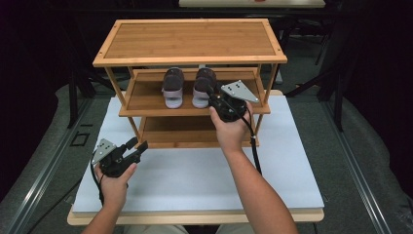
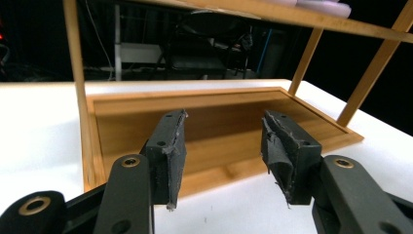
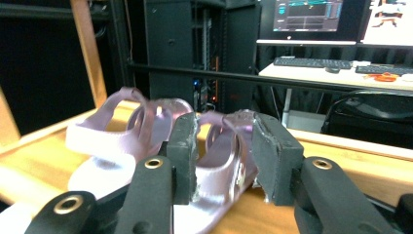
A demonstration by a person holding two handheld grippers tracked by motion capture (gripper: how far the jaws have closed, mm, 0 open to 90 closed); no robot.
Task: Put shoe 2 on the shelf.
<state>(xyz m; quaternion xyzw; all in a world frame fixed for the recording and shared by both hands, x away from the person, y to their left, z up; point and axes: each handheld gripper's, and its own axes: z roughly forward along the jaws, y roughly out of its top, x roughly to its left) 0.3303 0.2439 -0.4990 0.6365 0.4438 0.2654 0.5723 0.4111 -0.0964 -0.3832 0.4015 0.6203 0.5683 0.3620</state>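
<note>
Right tool (image 1: 213, 95): I have it at centre frame in the high view, at the middle shelf (image 1: 146, 101) of the wooden rack (image 1: 190, 41). Its jaws stand apart, released, on either side of the right sandal (image 3: 221, 161); in the right gripper view the pads (image 3: 182, 156) do not press on it.
Right sandal: on the middle shelf, heel end toward me, just beside its mate.
Left sandal (image 1: 173, 87): on the same shelf, to the left of the right one in the high view; in the right gripper view it lies at left (image 3: 114, 141), strap raised.
Left tool (image 1: 138, 145): lower left of the high view, over the white tabletop (image 1: 195, 180), just in front of the rack's bottom shelf (image 2: 214, 126). Jaws wide, released, nothing between them (image 2: 221, 156).
Rack: upper centre of the high view, standing on the tabletop.
</note>
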